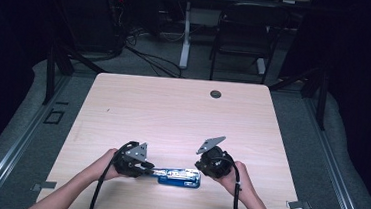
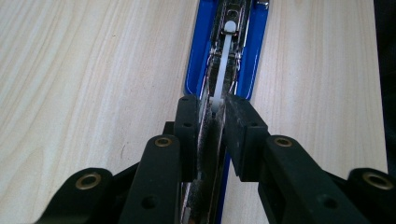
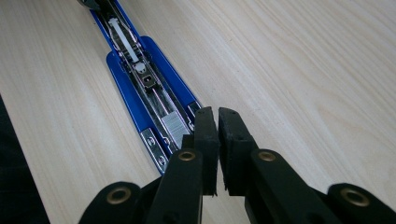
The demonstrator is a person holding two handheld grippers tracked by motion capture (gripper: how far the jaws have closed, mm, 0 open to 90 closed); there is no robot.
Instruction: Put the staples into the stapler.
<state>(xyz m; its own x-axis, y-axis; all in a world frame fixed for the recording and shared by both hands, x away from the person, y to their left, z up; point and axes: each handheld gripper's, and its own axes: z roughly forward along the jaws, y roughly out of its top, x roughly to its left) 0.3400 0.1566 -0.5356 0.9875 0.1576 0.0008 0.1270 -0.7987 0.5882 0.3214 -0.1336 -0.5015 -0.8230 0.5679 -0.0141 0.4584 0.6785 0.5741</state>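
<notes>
The desk [image 1: 178, 109] is the largest thing here: a pale wood-grain top with rounded corners and a small dark round grommet [image 1: 216, 94] set near its far edge. It stands on grey carpet, in a dim room; beyond the desk's far edge a black chair [image 1: 244, 31] and loose cables lie on the floor, with a second pale tabletop at the very back.

On the desk's near edge, midway along it, lies a blue stapler [image 1: 180, 177], opened out flat. Its base is glossy blue, long and rounded at the end; along the middle runs a shiny metal magazine channel with a white plastic pusher strip [image 2: 223, 70] and a block of silver staples [image 3: 175, 127].

The left gripper [image 2: 212, 109], matte black with brass-coloured rivets, sits at the stapler's left end; its fingers [image 2: 187, 123] are clamped narrowly on the upright metal arm of the stapler. The right gripper [image 3: 217, 116] hovers at the stapler's right end, just beside the staple block; its fingers [image 3: 205, 133] are pressed nearly together with nothing between them.
</notes>
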